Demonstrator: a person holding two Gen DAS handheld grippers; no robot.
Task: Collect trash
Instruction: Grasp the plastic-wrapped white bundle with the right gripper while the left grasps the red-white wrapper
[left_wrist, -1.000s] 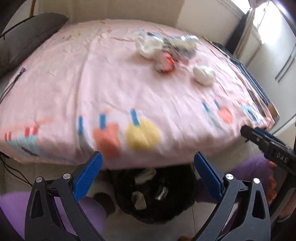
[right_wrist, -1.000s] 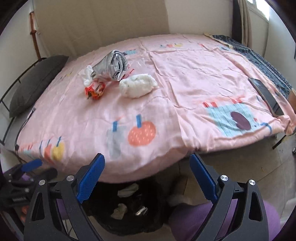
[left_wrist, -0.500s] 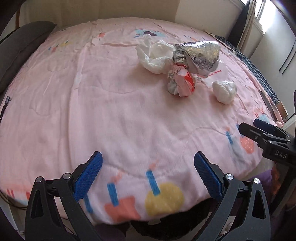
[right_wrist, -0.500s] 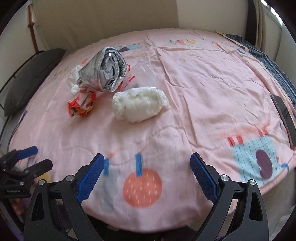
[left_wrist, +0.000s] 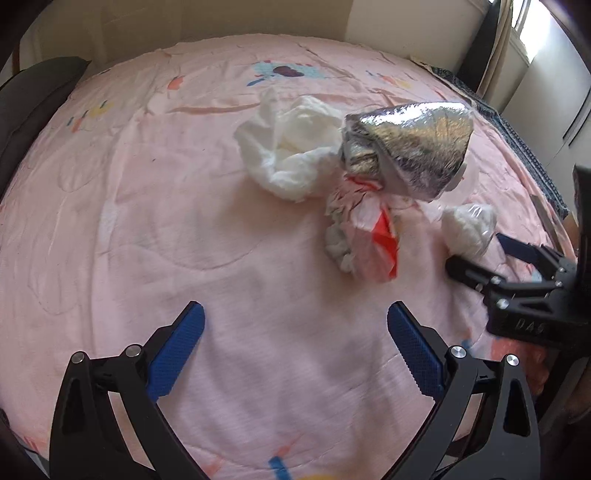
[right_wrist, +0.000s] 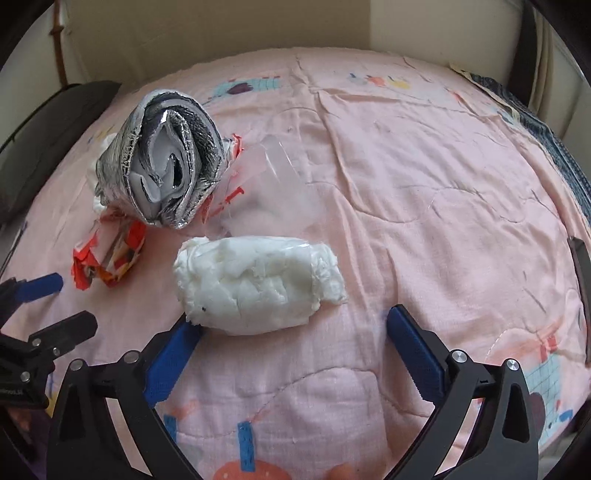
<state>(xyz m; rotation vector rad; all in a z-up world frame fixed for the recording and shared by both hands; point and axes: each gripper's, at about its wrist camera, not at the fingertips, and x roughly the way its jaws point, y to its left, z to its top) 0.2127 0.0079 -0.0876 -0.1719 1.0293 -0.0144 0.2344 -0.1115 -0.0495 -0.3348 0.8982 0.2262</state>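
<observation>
White and soft, the plastic-wrapped bundle of crumpled tissue lies on the pink quilted bedspread just ahead of the right gripper, its long axis running crosswise to the fingers, from the left finger toward the right. That gripper's jaws have just been opening and now stand wide, with nothing pressed between them; the bundle's near left corner sits at, perhaps touching, the tip of the left blue pad, while the right pad is clear of it. Because the bundle lies across the gap, a short push forward should, I judge, bring both pads alongside its ends.

Behind it lie a clear plastic sheet, a rolled silver foil pouch and a crumpled red-and-white wrapper.

Open wide too, the left gripper holds nothing, and hovers over bare bedspread; the red-and-white wrapper lies ahead of it and to its right, with a loose white tissue wad farther back. The right hand is plainly nearer the bundle; the left is better placed for the wrapper.
</observation>
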